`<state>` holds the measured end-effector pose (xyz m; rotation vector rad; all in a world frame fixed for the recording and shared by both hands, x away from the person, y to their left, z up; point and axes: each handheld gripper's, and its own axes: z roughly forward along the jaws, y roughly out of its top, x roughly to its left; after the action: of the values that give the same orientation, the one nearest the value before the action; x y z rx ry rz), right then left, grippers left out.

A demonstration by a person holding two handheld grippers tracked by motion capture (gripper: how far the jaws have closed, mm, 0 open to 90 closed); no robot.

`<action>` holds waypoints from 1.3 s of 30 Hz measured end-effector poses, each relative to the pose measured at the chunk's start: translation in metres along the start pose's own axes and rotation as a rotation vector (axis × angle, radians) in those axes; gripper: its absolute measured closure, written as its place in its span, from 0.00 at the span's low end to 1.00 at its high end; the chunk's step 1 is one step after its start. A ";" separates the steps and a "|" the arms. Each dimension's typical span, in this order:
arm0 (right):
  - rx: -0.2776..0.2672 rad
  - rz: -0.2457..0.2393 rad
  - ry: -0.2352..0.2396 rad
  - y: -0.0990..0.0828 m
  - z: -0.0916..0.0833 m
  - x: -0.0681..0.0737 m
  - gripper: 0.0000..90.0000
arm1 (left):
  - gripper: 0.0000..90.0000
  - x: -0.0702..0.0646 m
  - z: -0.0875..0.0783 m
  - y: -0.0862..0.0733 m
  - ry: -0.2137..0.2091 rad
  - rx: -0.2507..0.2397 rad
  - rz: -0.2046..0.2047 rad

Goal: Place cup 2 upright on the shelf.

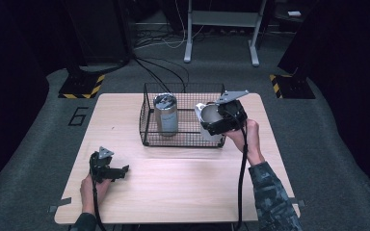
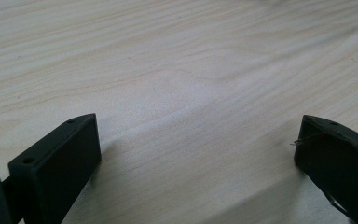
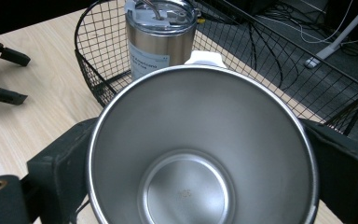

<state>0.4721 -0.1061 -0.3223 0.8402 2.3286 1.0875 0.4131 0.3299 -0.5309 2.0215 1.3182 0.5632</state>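
Observation:
My right gripper [image 1: 211, 120] is shut on an open steel cup [image 1: 208, 115], held over the right end of a black wire basket [image 1: 147, 126]. In the right gripper view the cup [image 3: 200, 154] sits between the two jaws, its empty inside facing the camera, with a white handle at its far rim. A lidded steel tumbler [image 1: 165, 114] stands upright in the basket's left half, also seen as the tumbler [image 3: 161, 39] beyond the cup. My left gripper [image 1: 123, 172] rests low on the table's front left, open, with bare wood between its jaws [image 2: 198, 154].
The light wooden table [image 1: 183, 183] has bare room in front of the basket. The left gripper [image 3: 9, 77] shows far left in the right gripper view. Past the table lie floor cables, a desk frame [image 1: 221, 29] and hazard-striped stand feet [image 1: 82, 86].

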 end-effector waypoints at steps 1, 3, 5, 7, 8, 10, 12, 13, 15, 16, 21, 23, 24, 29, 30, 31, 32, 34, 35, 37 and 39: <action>0.008 0.004 0.005 0.002 0.001 -0.001 0.06 | 0.00 0.000 0.000 0.000 0.000 0.000 0.001; 0.011 0.009 0.006 0.004 0.003 -0.002 0.06 | 0.00 0.000 0.000 0.000 0.000 0.001 0.002; 0.010 0.001 0.006 0.006 0.007 -0.004 0.06 | 0.00 0.000 0.000 0.000 0.003 0.001 0.005; 0.010 0.003 0.007 0.007 0.009 -0.006 0.06 | 0.00 0.000 0.001 0.000 0.004 -0.008 0.001; 0.007 0.014 0.004 0.008 0.011 -0.005 0.06 | 0.00 0.000 0.001 0.000 0.004 -0.014 -0.001; 0.009 0.010 0.012 0.010 0.014 -0.007 0.06 | 0.00 0.000 0.000 0.000 0.000 0.003 0.002; 0.016 0.013 0.012 0.012 0.017 -0.007 0.06 | 0.00 0.000 0.000 0.000 0.002 0.000 0.003; 0.019 0.006 0.013 0.013 0.018 -0.007 0.06 | 0.00 0.000 0.000 0.000 0.000 0.000 0.001; 0.024 0.006 0.015 0.014 0.021 -0.007 0.06 | 0.00 0.000 0.000 0.000 0.000 0.000 0.001; 0.024 -0.002 0.014 0.015 0.023 -0.007 0.06 | 0.00 0.000 0.001 -0.001 0.003 -0.016 -0.002; 0.043 0.018 -0.002 0.018 0.031 -0.008 0.06 | 0.00 0.000 0.000 0.000 0.000 0.001 0.002; 0.039 0.013 -0.008 0.019 0.034 -0.009 0.06 | 0.00 0.000 0.001 0.000 0.002 -0.009 0.000; 0.042 0.004 -0.009 0.020 0.036 -0.011 0.06 | 0.00 0.000 0.001 0.000 0.006 -0.013 0.002; 0.037 0.023 -0.006 0.021 0.042 -0.013 0.06 | 0.00 0.000 0.000 0.000 0.000 0.002 0.004; 0.042 0.032 -0.007 0.022 0.043 -0.013 0.06 | 0.00 0.000 0.001 0.000 0.003 -0.010 0.000; 0.044 0.026 -0.006 0.022 0.044 -0.015 0.06 | 0.00 0.000 0.000 0.000 0.000 0.002 0.004; 0.047 0.031 -0.006 0.023 0.045 -0.015 0.06 | 0.00 0.000 0.000 0.000 -0.001 0.001 0.002; 0.039 0.026 -0.006 0.023 0.049 -0.018 0.06 | 0.00 0.000 0.001 -0.001 0.004 -0.015 -0.003; 0.045 0.043 -0.007 0.023 0.050 -0.018 0.06 | 0.00 0.000 0.001 0.000 0.004 -0.014 -0.001; 0.045 0.041 -0.008 0.024 0.054 -0.020 0.06 | 0.00 0.000 0.001 0.000 0.004 -0.013 -0.001; 0.051 0.056 -0.015 0.024 0.058 -0.021 0.06 | 0.00 0.000 0.000 0.000 0.000 -0.001 0.002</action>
<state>0.5301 -0.0779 -0.3355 0.9344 2.3425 1.0453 0.4132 0.3300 -0.5311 2.0221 1.3158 0.5646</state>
